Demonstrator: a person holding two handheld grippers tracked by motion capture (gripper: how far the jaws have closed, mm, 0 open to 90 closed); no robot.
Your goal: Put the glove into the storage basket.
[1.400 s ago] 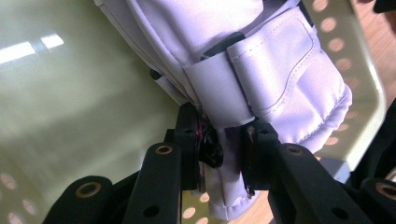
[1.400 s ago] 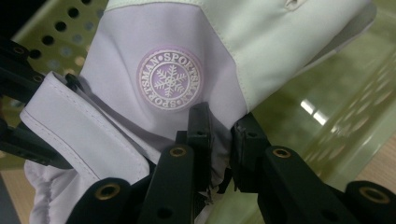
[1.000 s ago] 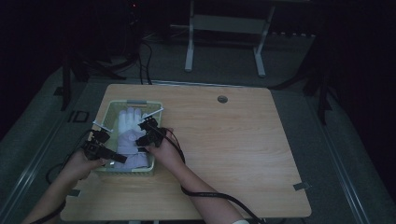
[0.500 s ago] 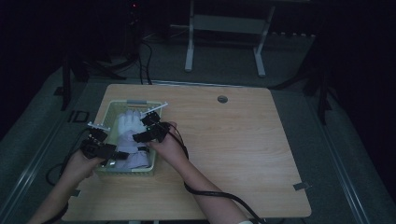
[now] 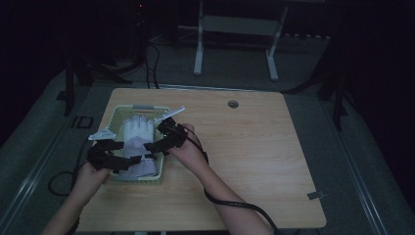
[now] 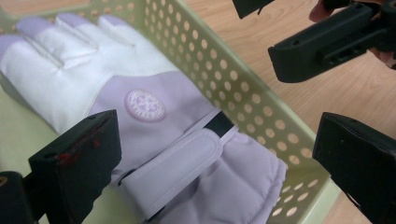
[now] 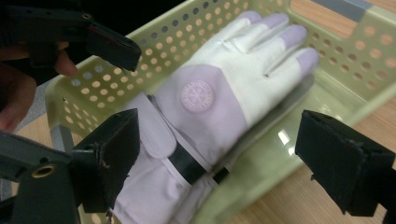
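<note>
On wooden table (image 5: 254, 147), dark room, grey floor (image 5: 372, 161)

From the high view I cannot make out the glove (image 5: 138, 142) clearly: it is small, dim, and partly covered by both grippers at its six o'clock end. In my left gripper view, the glove's cuff (image 6: 233, 186) runs off the bottom edge, and the basket (image 6: 243, 88) is cut off at twelve and six o'clock. In my right gripper view, the cuff is blurred toward seven o'clock.
</note>
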